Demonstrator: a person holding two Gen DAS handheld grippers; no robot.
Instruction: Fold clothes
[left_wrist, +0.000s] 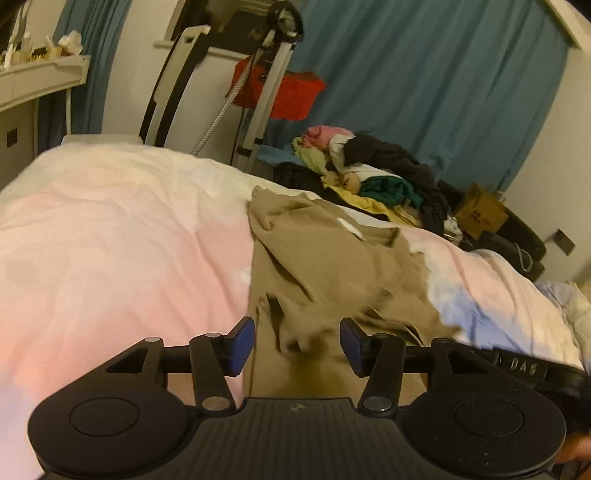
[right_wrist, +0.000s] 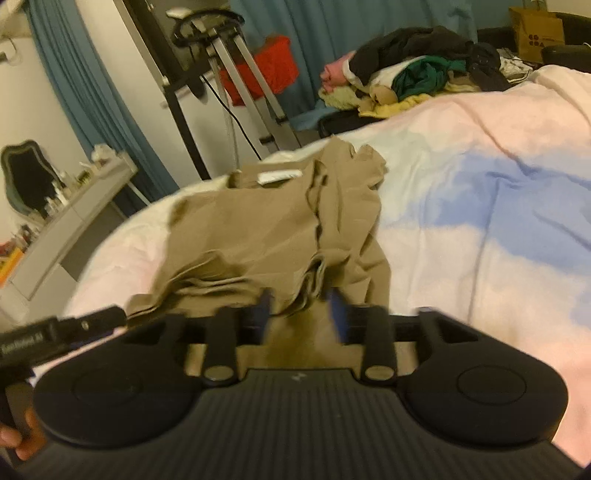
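Your left tool (left_wrist: 297, 341) is spread wide, gripping nothing, right over the near edge of the tan shirt (left_wrist: 332, 266). Your right tool (right_wrist: 300, 314) is released too, though blurry. The shirt lies crumpled on the bed (left_wrist: 110, 240).

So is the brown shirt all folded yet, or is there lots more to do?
Not yet. The brown shirt is spread on the bed with one side flipped over itself, but it's still rumpled. Both claws, left claw and right claw, are open at its near edge, gripping nothing. Left to do: finish this shirt, then the whole pile of clothes at the far end.
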